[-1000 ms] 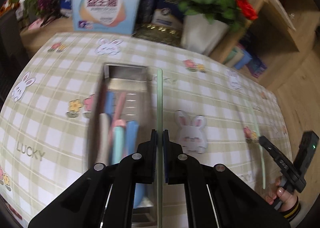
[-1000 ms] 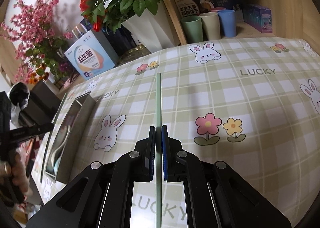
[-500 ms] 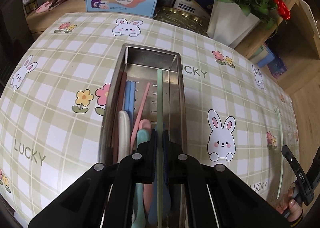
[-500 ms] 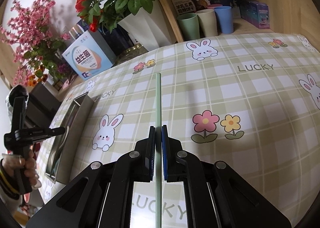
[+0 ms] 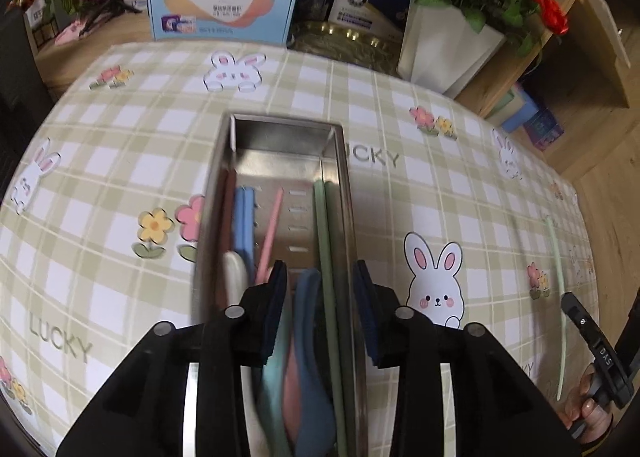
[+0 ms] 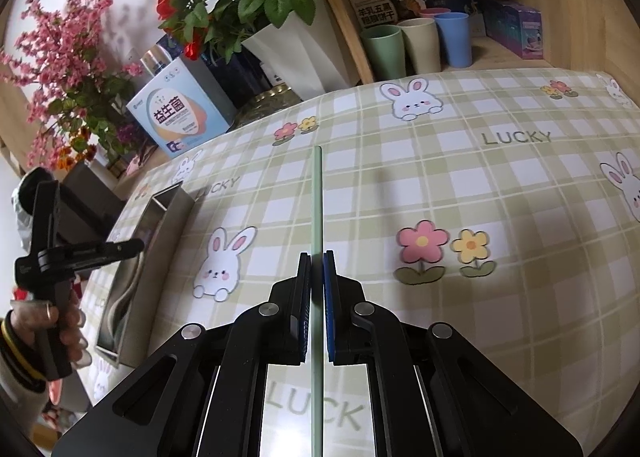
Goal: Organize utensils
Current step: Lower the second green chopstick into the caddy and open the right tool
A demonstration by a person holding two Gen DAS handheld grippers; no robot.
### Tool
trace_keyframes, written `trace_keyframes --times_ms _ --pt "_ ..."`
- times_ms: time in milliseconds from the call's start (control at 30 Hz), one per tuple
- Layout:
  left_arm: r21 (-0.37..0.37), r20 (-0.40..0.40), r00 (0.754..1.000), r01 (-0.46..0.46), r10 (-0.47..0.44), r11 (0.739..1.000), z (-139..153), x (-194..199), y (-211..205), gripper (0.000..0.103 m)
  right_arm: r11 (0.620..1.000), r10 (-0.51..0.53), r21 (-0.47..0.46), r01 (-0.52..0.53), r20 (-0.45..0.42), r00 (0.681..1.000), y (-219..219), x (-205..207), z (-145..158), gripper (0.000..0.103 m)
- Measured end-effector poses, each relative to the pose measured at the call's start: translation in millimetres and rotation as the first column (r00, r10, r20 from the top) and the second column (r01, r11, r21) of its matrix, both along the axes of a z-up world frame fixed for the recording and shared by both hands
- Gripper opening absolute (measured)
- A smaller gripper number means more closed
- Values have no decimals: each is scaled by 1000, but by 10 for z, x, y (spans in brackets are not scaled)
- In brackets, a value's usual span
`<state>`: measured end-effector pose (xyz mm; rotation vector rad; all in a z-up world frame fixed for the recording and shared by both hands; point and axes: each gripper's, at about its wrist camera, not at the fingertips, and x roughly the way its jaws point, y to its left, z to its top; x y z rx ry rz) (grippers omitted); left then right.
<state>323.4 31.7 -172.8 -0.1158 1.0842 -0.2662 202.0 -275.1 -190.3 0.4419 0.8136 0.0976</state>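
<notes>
A: How should this drop be finished cleanly?

B: The left gripper (image 5: 320,305) hangs over the near end of the metal tray (image 5: 342,193), and its jaws are opening. Let them spread fully before lifting straight up, so neither pad drags the green chopstick (image 5: 326,257), which lies between the pads but free of them, along the tray's right wall.

A: What else is in the tray?

B: A pink chopstick (image 5: 270,233), blue ones (image 5: 244,217) by the left wall, and spoons (image 5: 308,357) piled at the near end.

A: And the other hand?

B: The right gripper (image 6: 317,297) is clamped tight on the second green chopstick (image 6: 317,197), held above the table (image 6: 520,257), well apart from the tray. In my judgement it goes in beside its mate.
</notes>
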Motion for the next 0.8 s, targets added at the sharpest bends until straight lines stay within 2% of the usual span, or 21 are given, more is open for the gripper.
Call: trace_keyframes --times_ms 100,267,467,600,800 --pt "25 33 999 21 -22 999 110 -74 68 41 1000 18 20 -18 -16 1000 127 59 27 6" --pt "81 86 995 41 -48 996 237 -261 256 67 996 59 64 -55 -62 996 467 248 50 6" --pt "103 118 993 7 -20 995 293 -431 573 88 987 119 119 -106 -106 987 1040 532 104 6" --pt "91 118 993 -13 2 996 295 -487 754 97 980 158 142 -139 -132 979 1466 727 152 6" --pt "89 128 991 -44 33 995 292 -555 990 97 973 158 196 -120 -192 969 1852 974 99 6"
